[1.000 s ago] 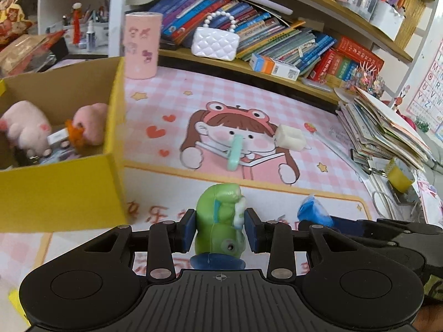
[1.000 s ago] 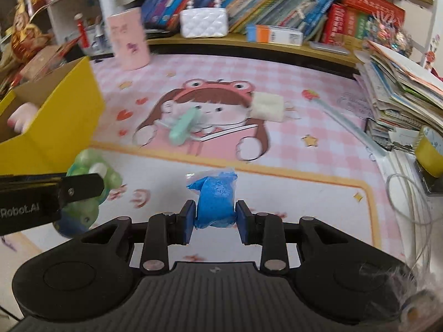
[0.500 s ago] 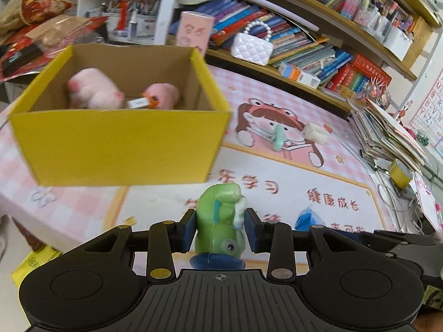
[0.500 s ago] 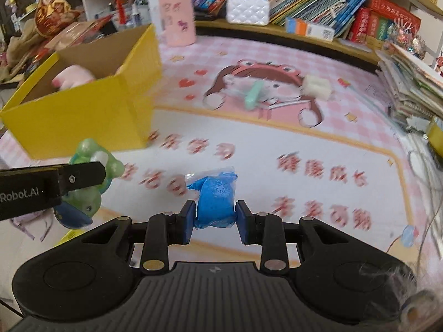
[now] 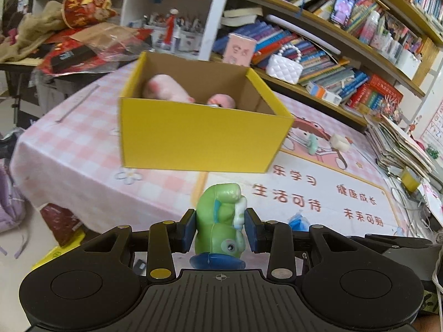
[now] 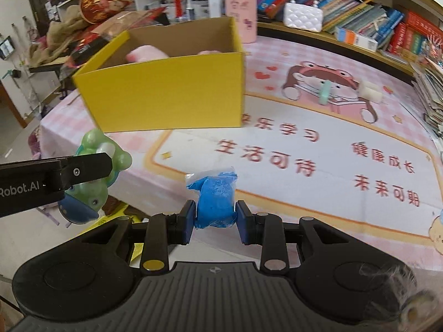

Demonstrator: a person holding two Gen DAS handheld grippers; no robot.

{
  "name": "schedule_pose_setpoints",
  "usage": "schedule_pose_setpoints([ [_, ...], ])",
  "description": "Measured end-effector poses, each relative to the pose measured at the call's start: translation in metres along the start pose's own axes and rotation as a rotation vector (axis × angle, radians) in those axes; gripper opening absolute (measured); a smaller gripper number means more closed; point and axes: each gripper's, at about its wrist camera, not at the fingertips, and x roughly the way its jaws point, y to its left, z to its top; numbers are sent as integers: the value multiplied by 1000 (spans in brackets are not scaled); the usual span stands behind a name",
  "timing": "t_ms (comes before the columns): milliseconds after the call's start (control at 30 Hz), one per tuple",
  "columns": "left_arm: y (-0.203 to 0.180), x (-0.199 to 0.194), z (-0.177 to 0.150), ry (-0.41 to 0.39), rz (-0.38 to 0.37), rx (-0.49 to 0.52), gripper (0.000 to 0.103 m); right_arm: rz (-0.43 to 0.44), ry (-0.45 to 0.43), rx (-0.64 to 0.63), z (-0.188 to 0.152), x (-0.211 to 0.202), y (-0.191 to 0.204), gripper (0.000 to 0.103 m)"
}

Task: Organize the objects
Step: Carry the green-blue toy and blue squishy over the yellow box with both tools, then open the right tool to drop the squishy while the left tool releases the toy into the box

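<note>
- Left gripper [image 5: 220, 231] pinches a green toy figure [image 5: 221, 221] w/ blue base, held in the air near the table's front edge.
- Right gripper [image 6: 214, 222] pinches a blue packet [image 6: 214, 200] in clear wrap, also off the table.
- Yellow box [image 5: 199, 135] sits on the pink mat [image 6: 332, 138], far-left of both grippers; two pink plush toys [image 5: 164, 90] lie inside.
- Far right on the mat: a mint-green item [image 6: 324, 92] beside a white block [image 6: 371, 91], well apart from the box.

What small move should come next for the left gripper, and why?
Probably carry the left gripper forward over the yellow box and open it there: it is shut on the green toy, and the box is open on top with pink plush toys inside.
</note>
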Motion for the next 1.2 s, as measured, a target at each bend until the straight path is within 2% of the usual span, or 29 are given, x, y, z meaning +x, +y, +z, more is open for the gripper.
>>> schedule_pose_setpoints([
  [200, 20, -20, -2, -42, 14, -6, 35, 14, -32, -28, -2, -7, 28, 30],
  [500, 40, -40, 4, -102, 25, -30, 35, 21, -65, -59, 9, -14, 51, 30],
  [833, 47, -33, 17, -123, 38, -60, 35, 33, -123, -117, 28, -12, 59, 30],
  [1000, 46, -22, 42, -155, 48, -54, 35, 46, -186, -127, 54, -5, 56, 29],
  [1200, 35, 3, 90, -214, 67, 1, 35, 50, -292, -130, 113, 4, 44, 30],
])
